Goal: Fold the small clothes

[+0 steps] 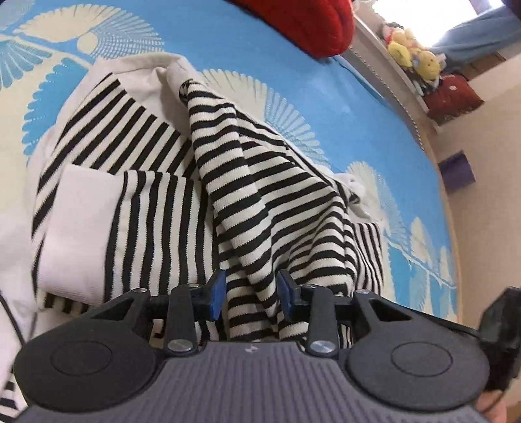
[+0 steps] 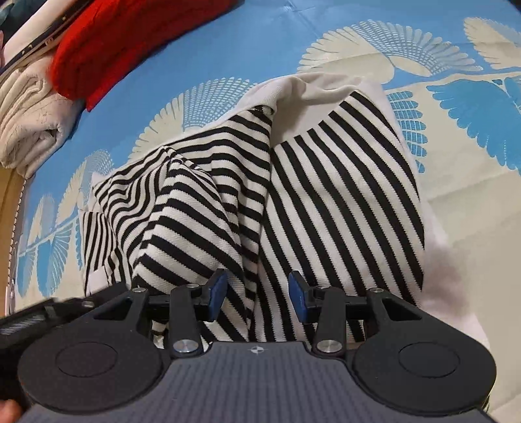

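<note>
A black-and-white striped garment (image 1: 260,195) with cream panels lies crumpled on a blue bedspread (image 1: 342,97). My left gripper (image 1: 251,291) hovers low over its near edge, blue pads apart. A raised striped fold runs up between the pads, and I see no squeeze on it. In the right wrist view the same garment (image 2: 325,195) fills the middle, bunched on its left side and flatter on its right. My right gripper (image 2: 259,291) stands open just above the striped cloth, which passes under the gap between the pads.
A red knitted garment (image 1: 309,22) (image 2: 130,39) lies at the far side of the bedspread (image 2: 260,39), with a folded cream cloth (image 2: 29,114) beside it. Plush toys (image 1: 413,55) sit on a ledge past the bed edge, and a purple box (image 1: 456,172) is on the floor.
</note>
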